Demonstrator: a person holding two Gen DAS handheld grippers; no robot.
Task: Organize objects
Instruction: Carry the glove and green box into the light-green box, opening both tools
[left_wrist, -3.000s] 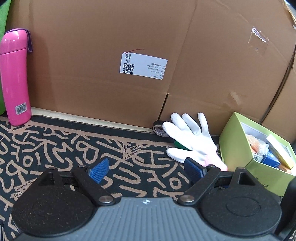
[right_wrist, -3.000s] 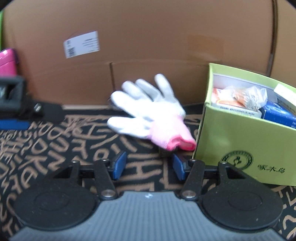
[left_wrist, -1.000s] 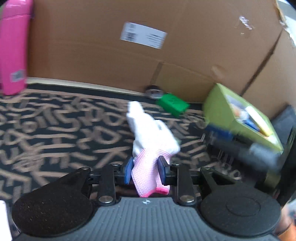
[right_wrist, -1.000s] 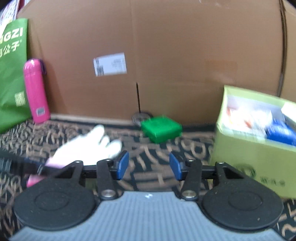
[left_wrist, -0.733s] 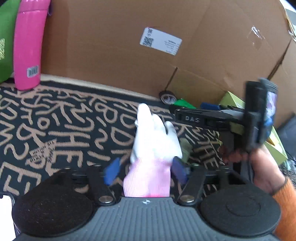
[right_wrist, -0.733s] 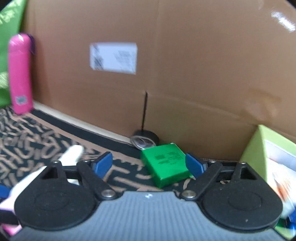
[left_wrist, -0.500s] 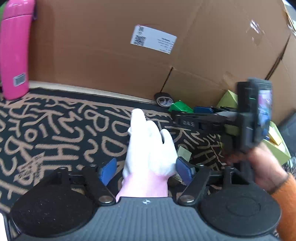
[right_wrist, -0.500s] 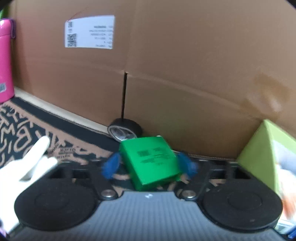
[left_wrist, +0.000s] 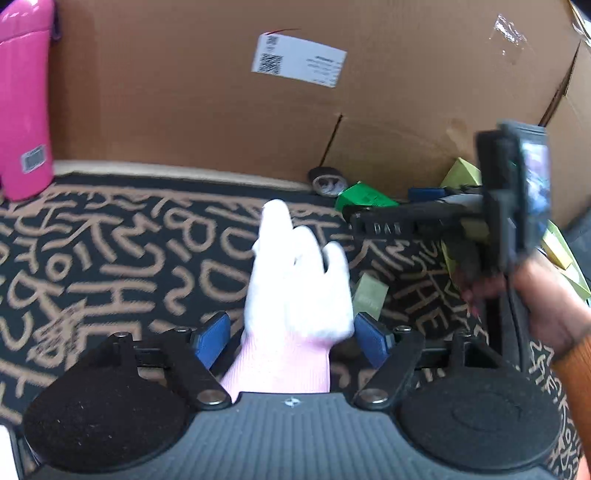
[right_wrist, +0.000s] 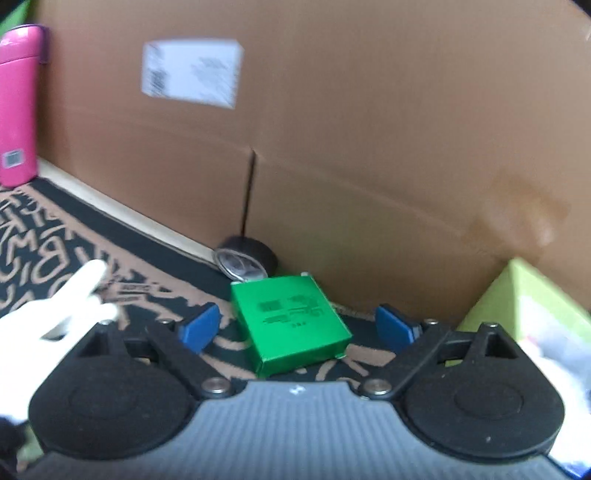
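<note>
white glove (left_wrist: 299, 291) with a pink cuff lies on the black rug (left_wrist: 110, 251) patterned in tan letters, its cuff between the blue pads of the left gripper (left_wrist: 291, 338). the pads stand apart from the cloth on both sides, so the jaws are open and nothing is clamped; they have just been opening around the glove. the glove's fingers point toward the brown cardboard wall (left_wrist: 184, 110). a small pale green tag (left_wrist: 369, 293) lies just beside the glove.

the right gripper (right_wrist: 297, 326) has its jaws spread wide, having just been opening, with a flat green box (right_wrist: 291, 317) on the rug between the pads and touching neither. a roll of black tape (right_wrist: 247, 258) sits behind that box against the cardboard. a light green carton (right_wrist: 524, 306) stands at the right edge, and a pink bottle (right_wrist: 18, 110) stands upright far to the left by the wall.
</note>
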